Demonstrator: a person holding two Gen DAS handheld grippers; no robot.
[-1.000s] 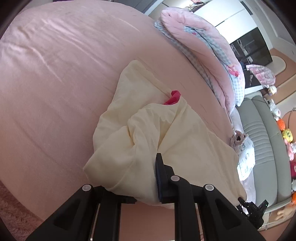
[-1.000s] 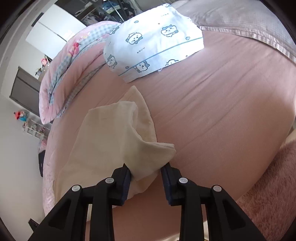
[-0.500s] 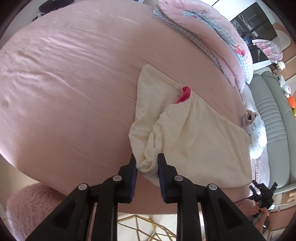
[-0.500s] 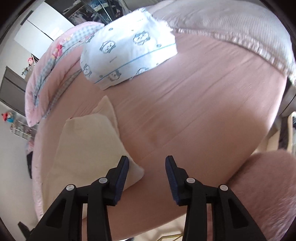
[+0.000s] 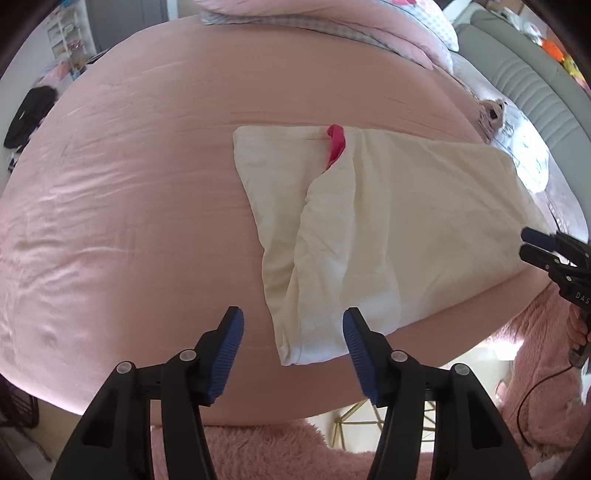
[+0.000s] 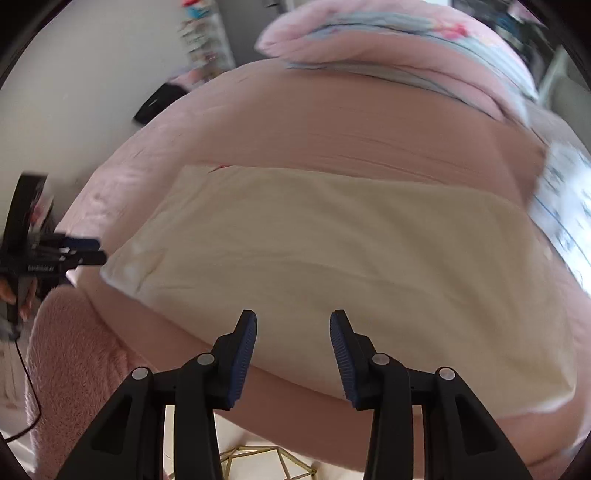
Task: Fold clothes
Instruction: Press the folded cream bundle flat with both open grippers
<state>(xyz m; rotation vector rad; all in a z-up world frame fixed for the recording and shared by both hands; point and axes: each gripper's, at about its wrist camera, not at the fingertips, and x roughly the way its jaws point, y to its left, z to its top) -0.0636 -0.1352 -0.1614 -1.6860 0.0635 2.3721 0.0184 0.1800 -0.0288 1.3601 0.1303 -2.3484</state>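
Left wrist view: left gripper (image 5: 293,345) just opened wide, nothing clamped. Cream garment (image 5: 369,229) flat on pink bed sheet (image 5: 129,203), its near corner lying between and just beyond the fingertips, untouched. Red scrap (image 5: 335,147) peeking from the far fold. Right gripper (image 5: 532,243) at the garment's right edge.

Right wrist view, blurred: right gripper (image 6: 293,349) part-open, empty; garment just ahead of the fingers, spread across the bed. Left gripper (image 6: 86,251) at far left.

Risk: loose layered flap near the left fingers likely to unroll if pinched singly; smooth sheet likely to drag along.

Surroundings: rolled quilt (image 5: 332,22) beyond, fluffy pink rug (image 5: 258,454) below.
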